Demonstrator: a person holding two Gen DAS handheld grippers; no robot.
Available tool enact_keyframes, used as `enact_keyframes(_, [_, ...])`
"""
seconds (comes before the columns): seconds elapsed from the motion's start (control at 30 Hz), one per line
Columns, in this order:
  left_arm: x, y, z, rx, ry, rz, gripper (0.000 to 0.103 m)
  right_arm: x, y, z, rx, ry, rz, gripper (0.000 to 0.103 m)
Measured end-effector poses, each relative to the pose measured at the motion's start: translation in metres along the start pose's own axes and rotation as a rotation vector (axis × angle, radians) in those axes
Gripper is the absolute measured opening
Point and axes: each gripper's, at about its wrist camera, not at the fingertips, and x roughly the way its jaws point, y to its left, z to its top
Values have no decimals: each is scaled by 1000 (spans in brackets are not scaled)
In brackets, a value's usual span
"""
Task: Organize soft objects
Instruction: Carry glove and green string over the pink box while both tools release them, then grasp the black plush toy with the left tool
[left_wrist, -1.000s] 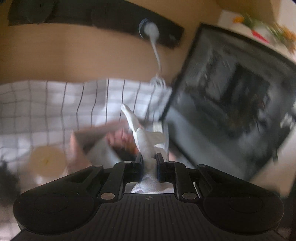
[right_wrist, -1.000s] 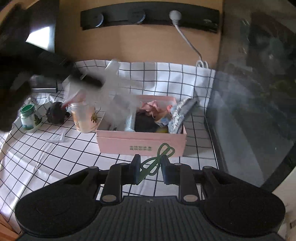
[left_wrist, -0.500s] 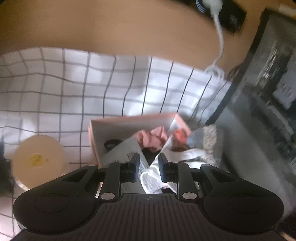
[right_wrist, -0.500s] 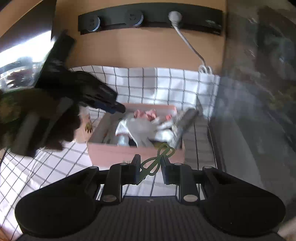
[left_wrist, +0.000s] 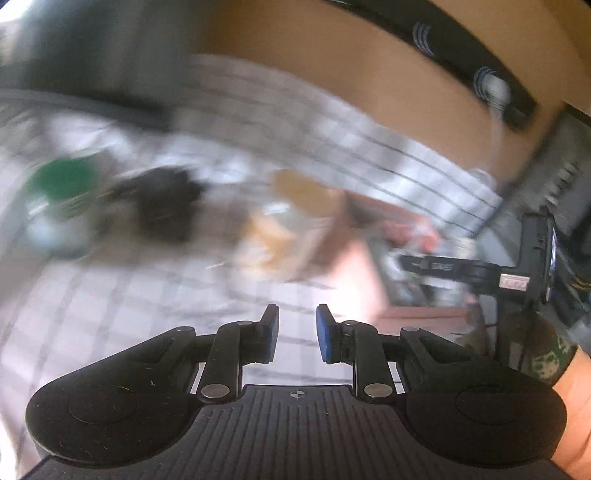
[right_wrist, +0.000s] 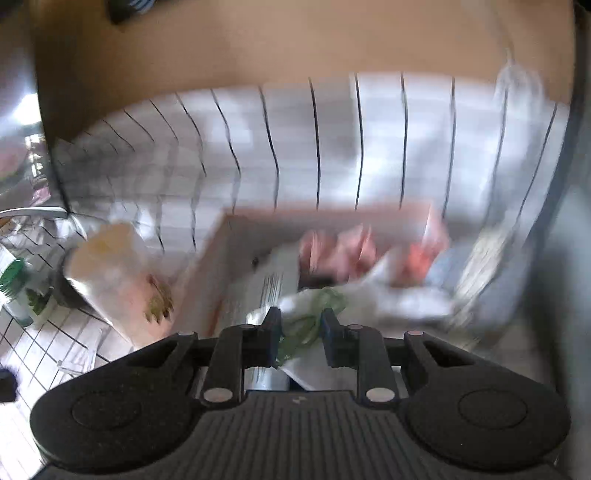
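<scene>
Left gripper is hanging over the white black-grid tablecloth w/ jaws narrowly parted, nothing between them; they've just been opening. Right gripper is holding a thin green looped cord at a narrow gap, over the near-left part of the pink cardboard box, which is holding pink & white soft stuff, too blurred to sort.

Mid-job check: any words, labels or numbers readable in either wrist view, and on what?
No text here can be read with confidence.
Sticker on the right claw: reddish characters, too blurred.
White print on that claw's finger: too blurred.
Printed lines on the white packet in the pink box: motion-blurred.
</scene>
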Motion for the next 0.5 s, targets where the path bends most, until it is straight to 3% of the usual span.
enact_keyframes(0.2, [-19, 51, -17, -146, 18, 161, 24, 4, -2, 2, 9, 24, 10, 23])
enact_keyframes(0.3, [-23, 63, -24, -149, 34, 200, 24, -1, -4, 3, 42, 18, 11, 28])
enact_keyframes(0.37, [-24, 68, -24, -133, 34, 201, 24, -11, -5, -1, 61, -18, 17, 41])
enact_keyframes(0.5, [-20, 60, -21, -67, 9, 213, 24, -43, 11, -9, -23, -129, -13, 55])
